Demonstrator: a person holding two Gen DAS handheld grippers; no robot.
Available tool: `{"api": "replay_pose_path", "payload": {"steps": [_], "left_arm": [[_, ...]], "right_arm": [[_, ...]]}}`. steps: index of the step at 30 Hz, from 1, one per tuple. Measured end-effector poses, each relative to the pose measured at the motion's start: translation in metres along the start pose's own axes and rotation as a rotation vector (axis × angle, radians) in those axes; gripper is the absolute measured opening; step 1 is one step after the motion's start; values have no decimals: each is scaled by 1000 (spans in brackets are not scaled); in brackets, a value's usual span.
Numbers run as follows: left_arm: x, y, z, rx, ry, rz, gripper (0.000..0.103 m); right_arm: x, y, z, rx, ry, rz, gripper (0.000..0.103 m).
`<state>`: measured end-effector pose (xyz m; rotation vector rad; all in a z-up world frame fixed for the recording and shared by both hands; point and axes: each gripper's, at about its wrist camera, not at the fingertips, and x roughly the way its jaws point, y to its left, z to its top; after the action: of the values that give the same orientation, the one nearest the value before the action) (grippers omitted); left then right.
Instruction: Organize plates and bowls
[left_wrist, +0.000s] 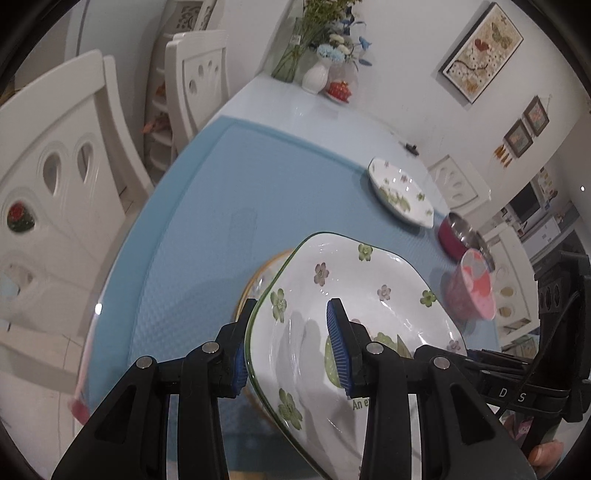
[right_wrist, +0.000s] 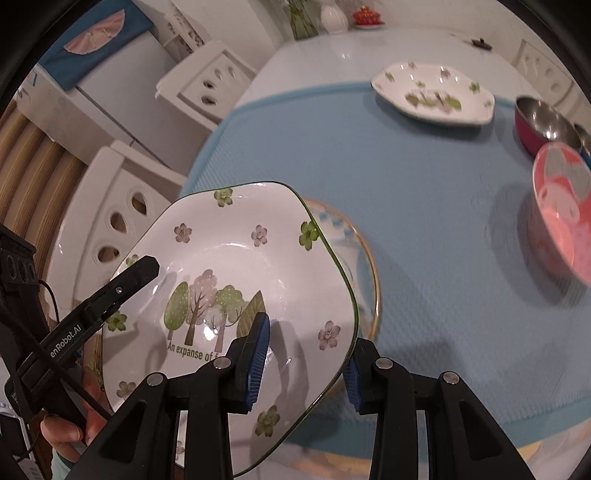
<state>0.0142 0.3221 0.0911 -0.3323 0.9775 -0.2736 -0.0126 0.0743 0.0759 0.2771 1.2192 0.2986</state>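
- Both claws straddle the rim of one flowered plate (right_wrist: 236, 295): the left gripper (left_wrist: 291, 347) has one blue pad under the plate's left edge and the other pad over its face, and the right gripper (right_wrist: 306, 362) does the same on the opposite edge. Whether the pads actually press the glaze I cannot tell in either view; a gap seems to show at the inner pad.
- That plate is tilted and lifted off the blue mat (right_wrist: 424, 229), hanging over a gold-rimmed plate (right_wrist: 365, 258) that lies flat beneath it.
- Handling, as I judge it: glazed ceramic, stiff, fairly heavy for its thin edge, slick under rubber, and liable to chip or break if dropped. The rim is the only sound place to take hold; two opposite grips keep it from swinging.
- Nearby to the right stands a pink bowl (right_wrist: 561, 206), which is deep-walled; take its wall, not its base.
- Beyond it sits a red bowl with a steel lining (right_wrist: 543, 122), probably lighter and tougher.
- Farthest, a second flowered plate (right_wrist: 436, 96) rests flat on the mat's far edge.
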Motion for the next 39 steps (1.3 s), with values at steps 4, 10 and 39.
{"api": "replay_pose_path", "payload": {"steps": [4,10,39], "left_arm": [[10,5,-8,0,17,-1,33],[29,6,-13,53,58,25,33],[25,9,16,106,120,71,42]], "right_arm": [[11,-3,-10,4,18,-16,36],[25,-11,-10,18,34,-32,36],[25,-5,4,31,69,-96,36]]}}
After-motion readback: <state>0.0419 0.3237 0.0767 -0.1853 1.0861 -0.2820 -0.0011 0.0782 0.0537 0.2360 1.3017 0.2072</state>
